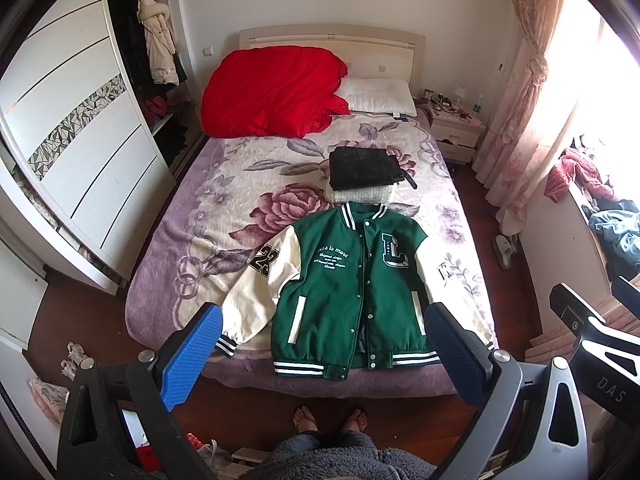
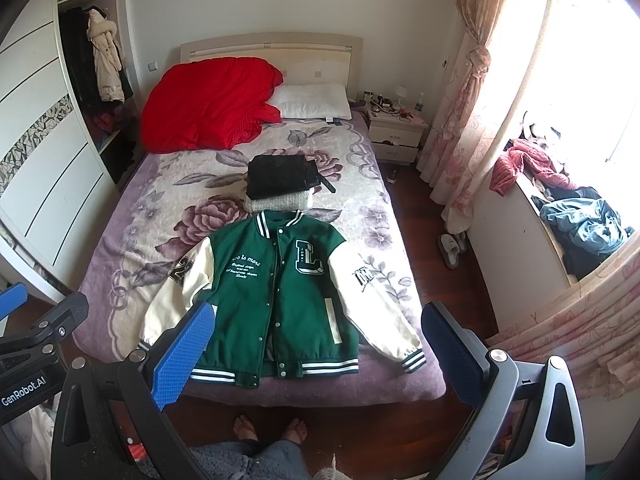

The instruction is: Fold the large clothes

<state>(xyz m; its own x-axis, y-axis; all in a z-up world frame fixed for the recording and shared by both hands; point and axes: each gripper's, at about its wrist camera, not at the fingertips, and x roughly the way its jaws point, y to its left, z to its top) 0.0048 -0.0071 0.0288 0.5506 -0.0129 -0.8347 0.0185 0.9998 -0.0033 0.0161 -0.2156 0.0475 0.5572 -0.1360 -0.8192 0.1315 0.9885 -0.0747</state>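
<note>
One varsity jacket (image 1: pixel 352 280), two folded garments (image 1: pixel 366 174), one red quilt (image 1: pixel 272 92), one pillow (image 1: pixel 380 96).

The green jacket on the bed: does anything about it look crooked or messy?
Mostly tidy: the green jacket lies flat, front up, sleeves spread. The front is partly unsnapped near the hem, showing grey lining. Its collar touches or overlaps the folded stack behind it. Both grippers, left and right, hover open.

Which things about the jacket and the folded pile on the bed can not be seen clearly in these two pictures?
- Green jacket: back hidden; it lies front-up in both views.
- Chest lettering: too small to read fully.
- Left gripper finger covers one cuff in left wrist view.
- Grey folded item: mostly covered by black folded garment.
</note>
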